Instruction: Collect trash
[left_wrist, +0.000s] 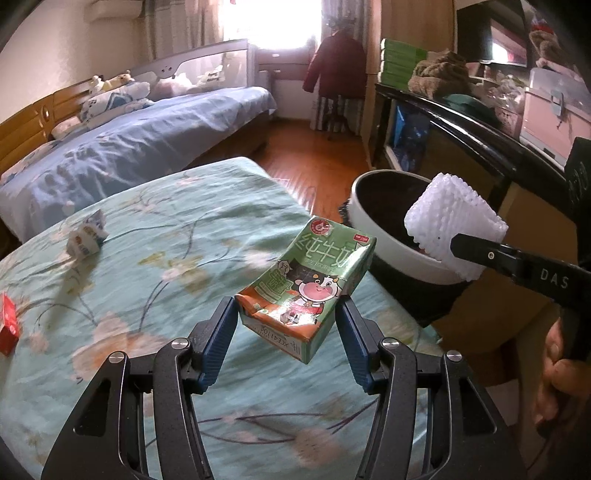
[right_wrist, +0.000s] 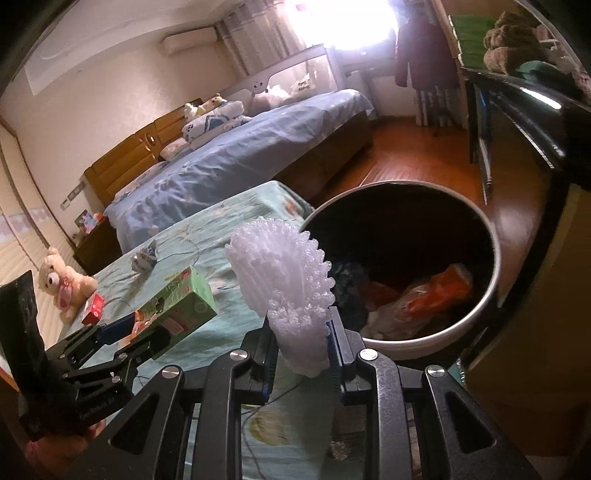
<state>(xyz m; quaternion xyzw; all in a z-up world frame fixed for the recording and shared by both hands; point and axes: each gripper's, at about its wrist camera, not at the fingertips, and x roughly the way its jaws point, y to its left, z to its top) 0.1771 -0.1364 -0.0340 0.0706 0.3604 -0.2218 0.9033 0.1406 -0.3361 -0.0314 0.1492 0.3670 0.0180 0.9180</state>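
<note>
Left gripper (left_wrist: 286, 325) fingers clamp a dented green milk carton (left_wrist: 306, 284); right gripper (right_wrist: 301, 343) fingers pinch white foam netting (right_wrist: 284, 273).

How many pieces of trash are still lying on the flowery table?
2: a crumpled wrapper near the far left edge, and a small red box at the left edge. More may be hidden outside the views.

Left gripper (left_wrist: 286, 319) angled downward, jaws about half open, clamped on both sides of a carton. Right gripper (right_wrist: 301, 345) angled downward beside it, jaws narrow, pinching foam netting. Hand (left_wrist: 561, 373) wrapped around right gripper's handle.
</note>
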